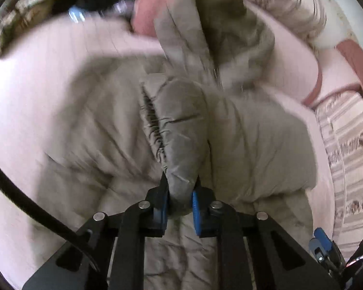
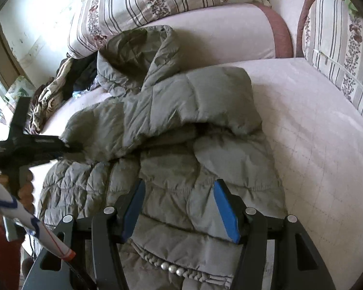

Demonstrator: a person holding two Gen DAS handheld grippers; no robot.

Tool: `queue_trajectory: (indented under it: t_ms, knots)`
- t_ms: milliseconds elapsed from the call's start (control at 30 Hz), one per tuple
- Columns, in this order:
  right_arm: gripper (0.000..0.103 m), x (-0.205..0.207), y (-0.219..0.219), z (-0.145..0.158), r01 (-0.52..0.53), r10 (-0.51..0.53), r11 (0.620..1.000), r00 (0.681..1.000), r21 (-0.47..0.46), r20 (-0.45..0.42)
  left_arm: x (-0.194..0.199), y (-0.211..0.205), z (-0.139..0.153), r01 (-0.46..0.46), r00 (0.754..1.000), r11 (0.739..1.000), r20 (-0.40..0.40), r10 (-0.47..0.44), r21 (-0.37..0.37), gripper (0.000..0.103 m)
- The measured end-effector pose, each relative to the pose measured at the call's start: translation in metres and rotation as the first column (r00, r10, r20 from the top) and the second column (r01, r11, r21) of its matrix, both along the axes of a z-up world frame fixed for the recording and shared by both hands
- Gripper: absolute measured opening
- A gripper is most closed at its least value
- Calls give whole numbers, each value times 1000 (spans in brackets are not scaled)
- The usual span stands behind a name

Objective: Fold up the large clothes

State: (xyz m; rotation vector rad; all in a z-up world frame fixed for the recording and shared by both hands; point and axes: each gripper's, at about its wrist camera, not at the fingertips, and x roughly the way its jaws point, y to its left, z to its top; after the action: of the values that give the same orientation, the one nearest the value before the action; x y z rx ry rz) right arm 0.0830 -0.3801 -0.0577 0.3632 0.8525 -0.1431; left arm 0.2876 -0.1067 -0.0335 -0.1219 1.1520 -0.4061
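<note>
A grey quilted puffer jacket (image 2: 181,111) lies spread on a pale pink sofa seat (image 2: 314,133), its hood (image 2: 133,55) toward the backrest. My left gripper (image 1: 180,193) is shut on the cuff end of a sleeve (image 1: 179,125), which rises bunched from between the blue pads. In the right wrist view that same left gripper (image 2: 72,148) shows at the left edge of the jacket, pinching fabric there. My right gripper (image 2: 179,205) hangs open over the jacket's lower half, with nothing between its blue pads (image 2: 226,210). The left wrist view is blurred.
Striped floral cushions (image 2: 145,2) (image 2: 338,48) line the back and right side. A heap of other clothes (image 2: 60,84) lies at the far left of the seat. A person's hand (image 2: 26,188) and red sleeve (image 2: 0,241) are at the lower left.
</note>
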Motion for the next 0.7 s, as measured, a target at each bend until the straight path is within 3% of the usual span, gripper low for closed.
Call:
queue_trajectory:
  t_ms: [133, 367, 567, 700]
  knots:
    - [64, 15, 3, 11, -19, 20, 999, 999, -27, 27, 29, 41, 22, -87, 994, 996, 71, 85, 28, 15]
    - [63, 86, 11, -4, -6, 5, 997, 1000, -72, -13, 65, 63, -36, -149, 986, 988, -70, 152, 38, 16]
    - [63, 134, 5, -46, 26, -36, 996, 992, -81, -122, 64, 52, -53, -134, 990, 989, -36, 137, 63, 23]
    - [64, 143, 2, -61, 38, -50, 995, 988, -90, -143, 66, 47, -57, -146, 989, 985, -8, 147, 97, 32]
